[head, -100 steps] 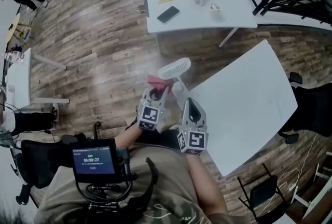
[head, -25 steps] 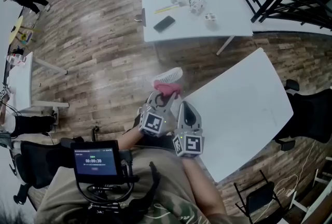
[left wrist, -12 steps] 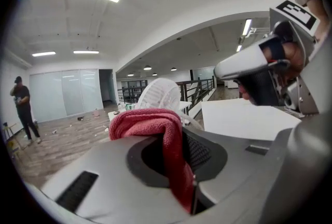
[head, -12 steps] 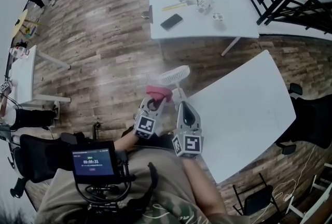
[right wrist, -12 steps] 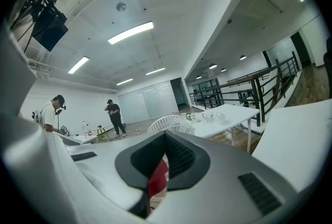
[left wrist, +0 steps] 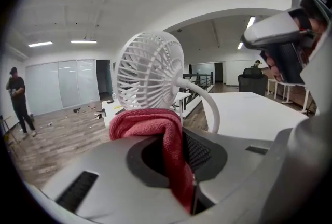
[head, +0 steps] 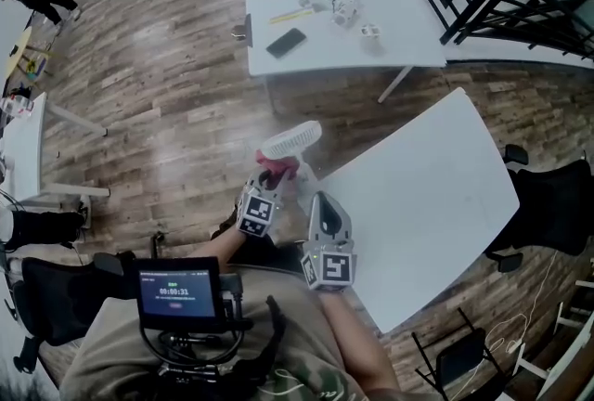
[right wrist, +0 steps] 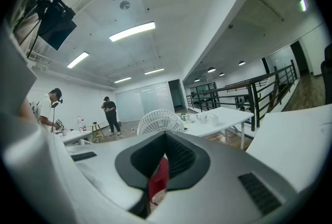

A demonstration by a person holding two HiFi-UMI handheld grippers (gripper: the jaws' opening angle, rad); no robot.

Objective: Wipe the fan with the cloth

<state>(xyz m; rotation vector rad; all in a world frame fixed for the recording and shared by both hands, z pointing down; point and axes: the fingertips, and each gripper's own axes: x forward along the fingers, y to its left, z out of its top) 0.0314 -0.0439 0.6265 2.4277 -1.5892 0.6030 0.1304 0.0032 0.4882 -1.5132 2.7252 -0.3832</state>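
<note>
Lowered since a second earlier, left gripper clamped on red cloth, fan head standing just ahead of and above its jaws, stem curving down rightward by white table; right gripper closed, farther back.

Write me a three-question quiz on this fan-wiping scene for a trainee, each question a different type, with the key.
1. True or false: the left claw is shut on the red cloth.
2. Which of these lies on the far white table? A) laptop B) dark phone C) plate
3. Fill in: in the left gripper view, the red cloth shows just ___ the head of the white fan.
Key: 1 true; 2 B; 3 below.
</note>
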